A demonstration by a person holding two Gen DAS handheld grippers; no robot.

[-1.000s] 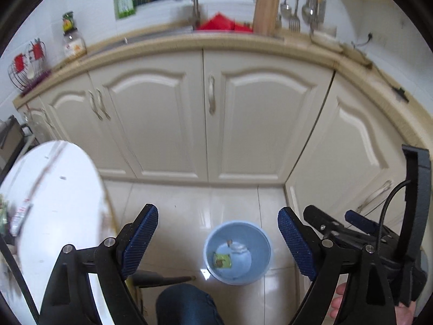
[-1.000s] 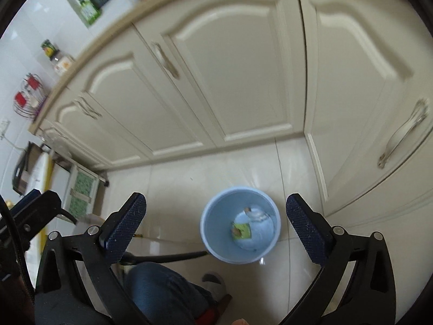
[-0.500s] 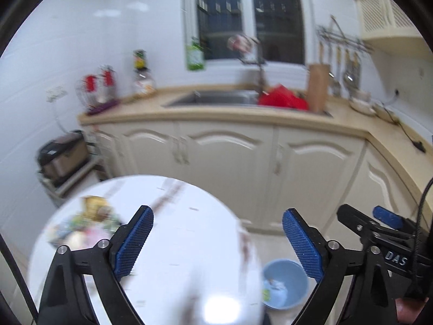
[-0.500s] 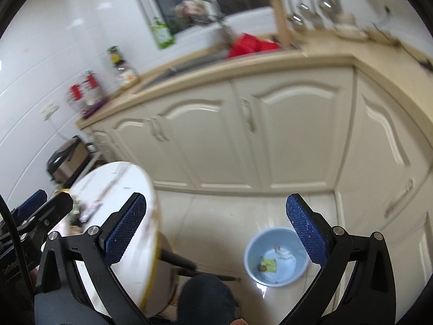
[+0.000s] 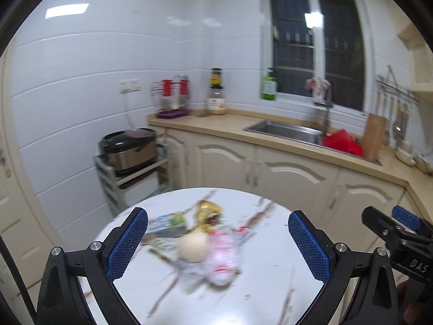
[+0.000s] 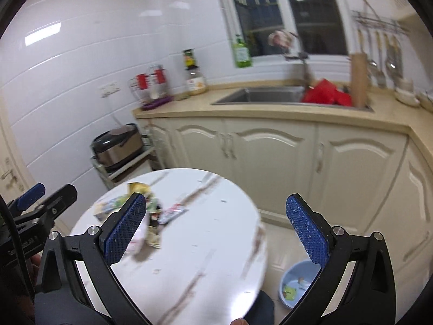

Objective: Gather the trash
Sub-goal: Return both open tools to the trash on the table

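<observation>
round marble table [image 5: 270,284] beside cream kitchen cabinets [image 5: 297,178].

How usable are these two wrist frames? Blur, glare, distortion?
Left wrist: trash pile on the round table is motion-smeared, fingers sharp; ceiling-light reflection in the window. Right wrist: counter and sink smeared; strong fisheye bending in both.

The right gripper [image 6: 216,227] hangs wide open and empty above a round white table [image 6: 205,246] strewn with blurred wrappers [image 6: 140,205], while a blue bin [image 6: 296,284] holding scraps sits on the floor beside cream cabinets [image 6: 273,159].
</observation>
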